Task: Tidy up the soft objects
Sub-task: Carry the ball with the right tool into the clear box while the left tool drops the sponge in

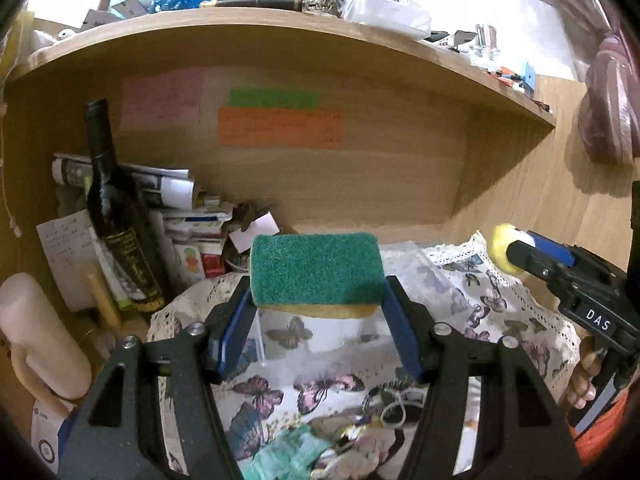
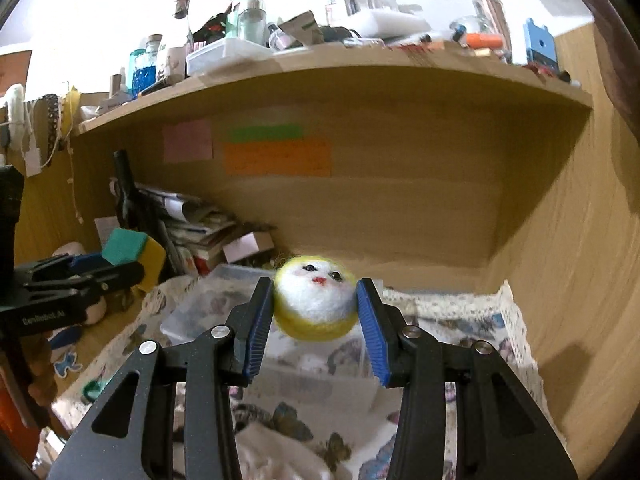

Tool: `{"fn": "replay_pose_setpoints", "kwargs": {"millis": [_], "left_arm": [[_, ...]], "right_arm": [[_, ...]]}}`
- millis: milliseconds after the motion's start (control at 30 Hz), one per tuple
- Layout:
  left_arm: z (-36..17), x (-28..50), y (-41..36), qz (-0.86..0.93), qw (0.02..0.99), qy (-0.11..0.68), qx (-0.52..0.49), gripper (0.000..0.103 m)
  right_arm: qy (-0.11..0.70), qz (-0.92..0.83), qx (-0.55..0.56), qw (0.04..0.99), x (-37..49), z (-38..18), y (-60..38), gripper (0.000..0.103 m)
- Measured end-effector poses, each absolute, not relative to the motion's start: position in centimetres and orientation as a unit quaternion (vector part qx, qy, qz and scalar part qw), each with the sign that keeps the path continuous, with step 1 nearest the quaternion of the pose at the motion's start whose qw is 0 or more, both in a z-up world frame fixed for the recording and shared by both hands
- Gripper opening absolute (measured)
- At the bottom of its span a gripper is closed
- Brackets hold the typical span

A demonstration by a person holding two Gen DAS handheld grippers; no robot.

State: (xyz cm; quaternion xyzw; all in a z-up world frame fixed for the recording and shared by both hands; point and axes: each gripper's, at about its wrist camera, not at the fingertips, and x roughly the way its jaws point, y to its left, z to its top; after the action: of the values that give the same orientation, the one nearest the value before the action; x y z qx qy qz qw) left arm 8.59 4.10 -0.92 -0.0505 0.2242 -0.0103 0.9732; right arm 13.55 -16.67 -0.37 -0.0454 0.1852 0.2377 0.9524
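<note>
My left gripper (image 1: 316, 300) is shut on a green and yellow sponge (image 1: 316, 270) and holds it above a clear plastic box (image 1: 328, 336) on the butterfly cloth (image 1: 500, 312). My right gripper (image 2: 316, 308) is shut on a felt ball (image 2: 316, 302), white with a painted face and a yellow rim, and holds it above the same clear box (image 2: 200, 312). The right gripper (image 1: 516, 256) with the ball (image 1: 500, 246) shows at the right of the left wrist view. The left gripper (image 2: 128, 270) with the sponge (image 2: 134, 254) shows at the left of the right wrist view.
A dark wine bottle (image 1: 112, 208) leans on a pile of papers (image 1: 176, 208) at the back left of the wooden alcove. A cluttered shelf (image 2: 320, 64) runs overhead. A white roll (image 1: 36, 332) lies at the left. Small trinkets (image 1: 360, 428) lie on the cloth.
</note>
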Motion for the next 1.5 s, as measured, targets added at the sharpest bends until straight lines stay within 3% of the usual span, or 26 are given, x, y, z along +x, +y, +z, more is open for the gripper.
{"fn": "replay_pose_setpoints", "kwargs": {"millis": [467,767,1167,1233,1300,1367,1500], "left_arm": [[-0.7,15.2,2.5,-0.018,0.963,0.264,-0.045,0.063],[-5.3,21.3,2.0,-0.037,0.919,0.389,-0.051,0.063],[-9.2,23.6,1.7,-0.052,0.882,0.466,-0.051,0.065],[-9.4,23.9,1.6,-0.046,0.878,0.474,-0.042,0.068],[-9.5,23.8,1.5,-0.043,0.876,0.478,-0.041,0.074],[-9.4,23.9,1.7,-0.04,0.876,0.479,-0.044,0.077],[-8.4,23.2,2.0,-0.034,0.886,0.461,-0.041,0.082]], "right_arm": [[0.24,0.235,-0.062,0.94,19.7,-2.0,-14.2,0.039],[0.33,0.233,-0.089,0.91,23.6,-6.7,-13.0,0.039],[0.386,0.232,-0.114,0.886,25.8,-10.1,-12.1,0.039],[0.387,0.231,-0.117,0.885,25.6,-10.0,-12.0,0.041],[0.384,0.231,-0.116,0.886,25.5,-9.8,-12.0,0.055],[0.375,0.228,-0.111,0.891,25.2,-9.2,-12.3,0.062],[0.355,0.237,-0.089,0.9,24.5,-7.6,-13.2,0.068]]}}
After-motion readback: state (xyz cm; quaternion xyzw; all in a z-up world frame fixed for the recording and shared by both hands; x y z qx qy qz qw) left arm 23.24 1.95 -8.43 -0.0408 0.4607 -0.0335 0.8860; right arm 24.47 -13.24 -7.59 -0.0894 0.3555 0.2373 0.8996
